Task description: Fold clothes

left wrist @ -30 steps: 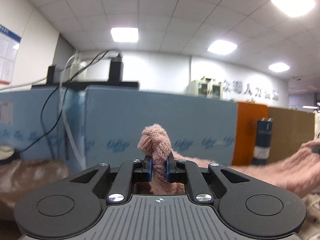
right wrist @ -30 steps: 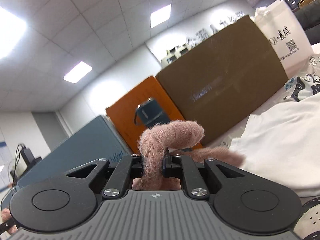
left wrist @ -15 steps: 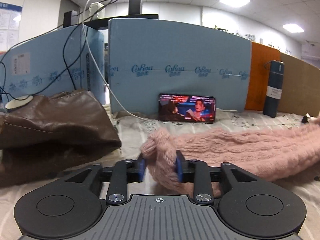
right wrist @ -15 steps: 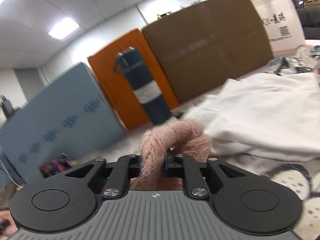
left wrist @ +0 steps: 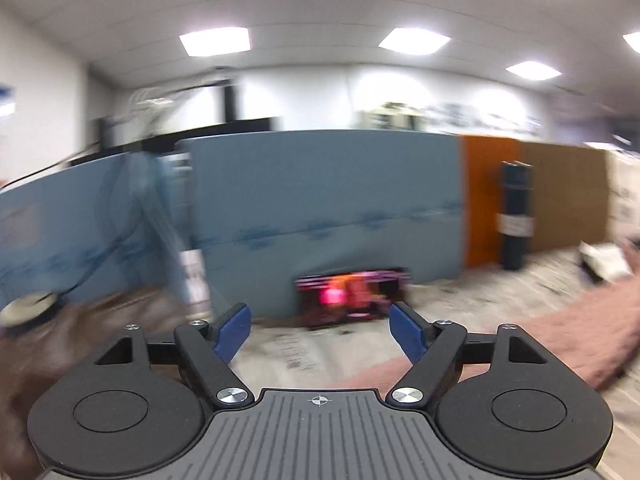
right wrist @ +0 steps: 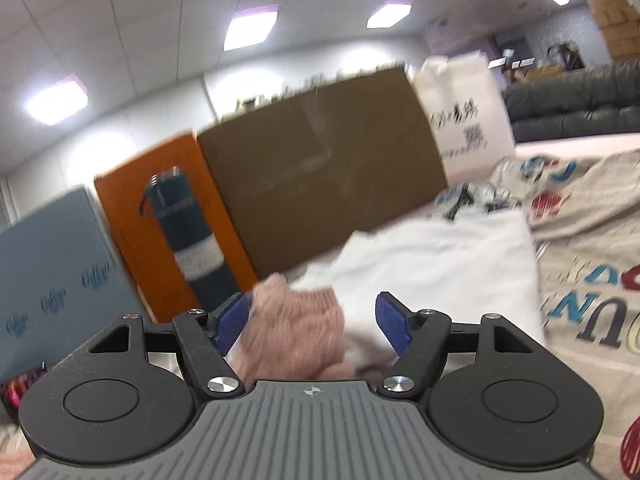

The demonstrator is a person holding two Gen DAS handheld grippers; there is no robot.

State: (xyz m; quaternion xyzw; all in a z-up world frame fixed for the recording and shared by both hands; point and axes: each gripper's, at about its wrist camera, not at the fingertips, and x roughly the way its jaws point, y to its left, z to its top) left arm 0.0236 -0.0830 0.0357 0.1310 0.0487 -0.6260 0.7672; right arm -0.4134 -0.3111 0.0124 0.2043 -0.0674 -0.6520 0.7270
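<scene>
The pink knitted garment (left wrist: 568, 340) lies on the table, stretching from under my left gripper out to the right. My left gripper (left wrist: 322, 330) is open, blue pads wide apart, with nothing between them. In the right wrist view an end of the same pink knit (right wrist: 298, 330) sits loose between the spread fingers of my right gripper (right wrist: 314, 324), which is open and not gripping it. The view is blurred by motion.
A brown leather bag (left wrist: 60, 344) lies at left, and a phone with a lit screen (left wrist: 348, 292) leans on the blue foam board (left wrist: 320, 208). A dark flask (right wrist: 188, 236) stands before orange and brown boards. A folded white garment (right wrist: 440, 264) and a printed grey shirt (right wrist: 592, 264) lie at right.
Both grippers have opened and let go of the pink knit, which now lies on the table. Both views have tilted upward again.
</scene>
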